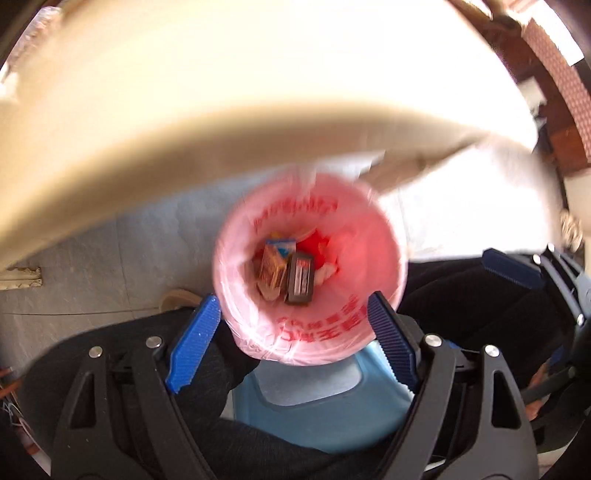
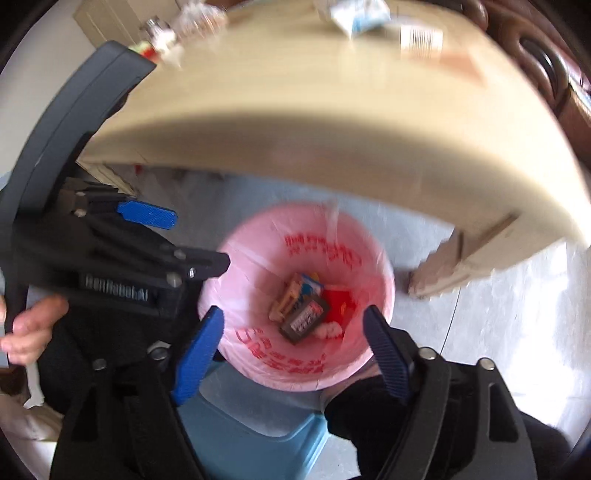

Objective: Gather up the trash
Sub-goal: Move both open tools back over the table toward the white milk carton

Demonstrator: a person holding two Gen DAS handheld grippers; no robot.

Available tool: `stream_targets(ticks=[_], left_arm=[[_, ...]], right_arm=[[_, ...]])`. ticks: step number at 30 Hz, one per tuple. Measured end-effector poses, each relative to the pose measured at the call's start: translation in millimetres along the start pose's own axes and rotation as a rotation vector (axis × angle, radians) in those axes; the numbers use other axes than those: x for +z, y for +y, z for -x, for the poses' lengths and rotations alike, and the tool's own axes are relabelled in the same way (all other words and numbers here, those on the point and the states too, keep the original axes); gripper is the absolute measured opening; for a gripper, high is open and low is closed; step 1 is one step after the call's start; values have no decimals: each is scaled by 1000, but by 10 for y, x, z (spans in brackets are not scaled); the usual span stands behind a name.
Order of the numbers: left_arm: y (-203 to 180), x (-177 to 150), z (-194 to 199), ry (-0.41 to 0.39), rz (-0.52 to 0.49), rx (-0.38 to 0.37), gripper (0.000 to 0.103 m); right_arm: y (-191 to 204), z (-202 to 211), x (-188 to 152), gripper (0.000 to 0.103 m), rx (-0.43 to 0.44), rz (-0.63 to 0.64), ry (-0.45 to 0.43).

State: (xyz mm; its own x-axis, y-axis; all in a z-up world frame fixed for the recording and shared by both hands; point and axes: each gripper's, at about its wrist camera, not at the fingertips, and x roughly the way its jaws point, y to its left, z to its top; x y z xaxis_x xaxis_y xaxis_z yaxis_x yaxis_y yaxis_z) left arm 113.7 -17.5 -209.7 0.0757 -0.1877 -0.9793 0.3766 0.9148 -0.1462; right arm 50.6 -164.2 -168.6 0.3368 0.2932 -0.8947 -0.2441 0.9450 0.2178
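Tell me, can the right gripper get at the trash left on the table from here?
Probably yes. The right gripper is open and empty above the pink-lined bin, and the wrappers lie uncovered on the table, though it must lift over the table edge first.

a home room: pale counter point(image 2: 332, 122) strewn with packets, grey tiled floor point(image 1: 122, 258), pink-lined waste bin point(image 2: 258, 258), blue plastic stool point(image 1: 314, 406).
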Motion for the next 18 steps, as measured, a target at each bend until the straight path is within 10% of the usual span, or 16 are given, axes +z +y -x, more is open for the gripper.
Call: stream_targets(ticks=[7,18], left_arm=[[-99,758,1181,-165,28,112,89],[-150,1779,1790,-172,137,43,91]], right_arm=[[-270,917,690,95,-17,57,-151],[-722,1495,1828,95,-63,129,-218]])
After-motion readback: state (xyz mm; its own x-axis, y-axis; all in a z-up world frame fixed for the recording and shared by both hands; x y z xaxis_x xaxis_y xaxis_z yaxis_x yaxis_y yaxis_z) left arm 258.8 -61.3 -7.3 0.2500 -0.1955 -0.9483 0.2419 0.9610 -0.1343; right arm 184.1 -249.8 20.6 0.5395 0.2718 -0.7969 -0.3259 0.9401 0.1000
